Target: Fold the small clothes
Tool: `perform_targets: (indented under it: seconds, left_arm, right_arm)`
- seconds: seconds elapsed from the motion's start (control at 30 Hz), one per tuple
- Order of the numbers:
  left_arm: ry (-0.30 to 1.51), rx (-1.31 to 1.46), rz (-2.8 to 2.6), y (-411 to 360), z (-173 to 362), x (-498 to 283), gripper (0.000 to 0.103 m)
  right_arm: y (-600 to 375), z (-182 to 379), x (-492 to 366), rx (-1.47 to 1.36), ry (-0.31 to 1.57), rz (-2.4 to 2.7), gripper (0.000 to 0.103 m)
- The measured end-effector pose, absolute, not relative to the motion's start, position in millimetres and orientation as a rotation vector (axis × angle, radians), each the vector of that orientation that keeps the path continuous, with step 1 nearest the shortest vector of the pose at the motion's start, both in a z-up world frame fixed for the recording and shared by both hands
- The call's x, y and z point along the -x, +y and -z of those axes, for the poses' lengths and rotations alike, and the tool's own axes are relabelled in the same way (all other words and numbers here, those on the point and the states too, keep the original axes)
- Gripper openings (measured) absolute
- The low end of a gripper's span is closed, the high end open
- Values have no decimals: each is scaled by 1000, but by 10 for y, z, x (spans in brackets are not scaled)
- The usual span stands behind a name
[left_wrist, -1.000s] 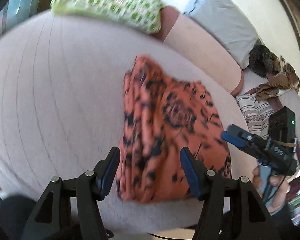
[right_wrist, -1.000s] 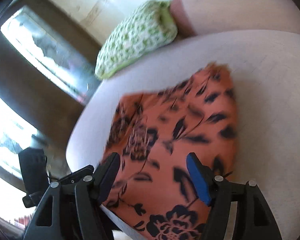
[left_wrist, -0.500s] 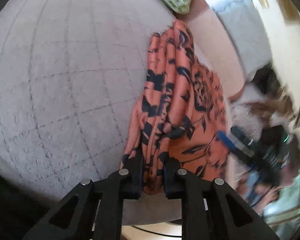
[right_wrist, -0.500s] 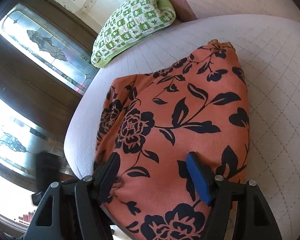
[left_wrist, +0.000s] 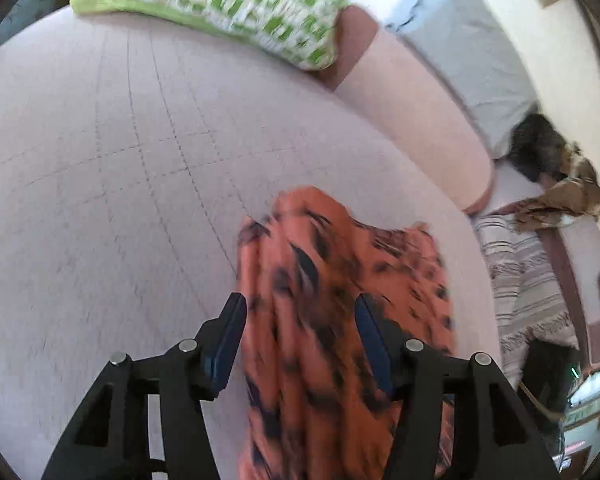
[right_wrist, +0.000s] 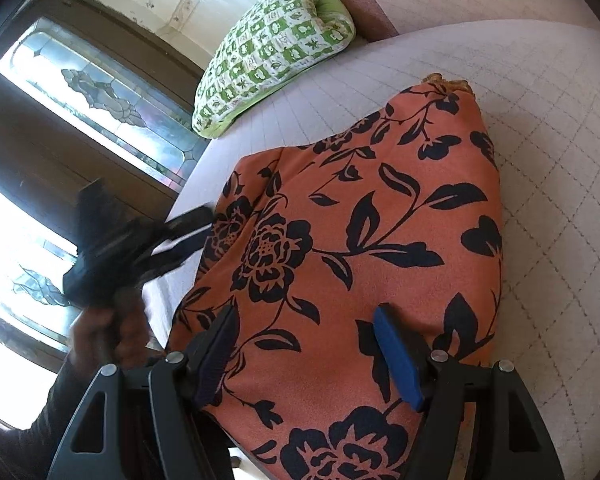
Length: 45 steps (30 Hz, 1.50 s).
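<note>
Blue-padded fingers (left_wrist: 370, 344) of the left gripper (left_wrist: 300, 332) have just been opening & stand apart, blurred orange cloth (left_wrist: 340, 320) between them w/o pad contact. Right gripper (right_wrist: 312, 356) hovers w/ jaws spread over the same floral cloth, which lies folded near the front edge of the quilted pink bed (right_wrist: 540, 100). Green-check pillow (right_wrist: 272, 52) sits at far left.

The folded garment (right_wrist: 364, 240) lies on the bed (right_wrist: 540, 120) near its front edge. The pillow (right_wrist: 272, 52) sits on the bed well behind the garment. The bolster (left_wrist: 412, 120) lies behind the garment too, beside the pillow.
</note>
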<state>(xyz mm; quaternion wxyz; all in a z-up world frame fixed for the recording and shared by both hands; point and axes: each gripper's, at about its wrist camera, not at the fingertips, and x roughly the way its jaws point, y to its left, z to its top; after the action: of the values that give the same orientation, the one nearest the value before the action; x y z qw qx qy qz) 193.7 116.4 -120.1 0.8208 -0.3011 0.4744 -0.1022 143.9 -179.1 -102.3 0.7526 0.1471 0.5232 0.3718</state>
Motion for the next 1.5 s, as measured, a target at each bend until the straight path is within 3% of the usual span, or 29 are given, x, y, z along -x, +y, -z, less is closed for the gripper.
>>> perform_targets:
  seconds: [0.03,0.1,0.13,0.23,0.33,0.57,0.83,0.9,0.97,1.03,1.2,1.27,1.37,1.5]
  left_arm:
    - [1038,646,225,1164,1293,-2017,56]
    - [1068,684,247,1193,1430,-2125,32]
    - [1050,663,259,1228,1397,-2076,26]
    - [937,449,271,1047,1157,-1931,24]
    - [1011,563,244,1165,1462,-2001,31]
    - [973,403,171,915,1146,-1800,56]
    - [929,313,120,861,852,-1420,59]
    - [927,313,118,849,821,-1336,60]
    - [927,313,116,902,785,-1257,60]
    - [939,318,105,897,791,-1231,60]
    - [922,299,68,945,756,-1124,69]
    - [921,300,71,944,776,-1122,69]
    - [942,292,66,911,810,-1139,69]
    - [909,282,60,929,729,-1084,69]
  right_arm:
    - [-1795,1023,-1444,-321,1144,-815,73]
    - [-1811,1020,-1443,-319,1142,-823,73]
    - [-1823,1017,-1434,-322,1139,-830,73]
    - [-1868,1035,-1440,-343,1137,-837,73]
    - [-1851,1056,-1458,-359,1150,-837,73]
    - [-1854,1011,-1442,-365,1154,-817,74]
    - [-1746,640,-1419,-314,1081,-775,76]
    - [-1740,613,-1463,-330,1062,-761,80]
    - [-1712,753,-1573,-301,1063,-718,92]
    - [-1714,1043,-1712,-311,1166,-640,92]
    - [-1811,705,-1625,-386,1082,-693,92]
    - [-1852,713,-1622,-367,1053,-670,92]
    - [-1903,1045,-1747,-402,1166,-641,92]
    - [-1930,772,-1697,-447,1108,-678,92]
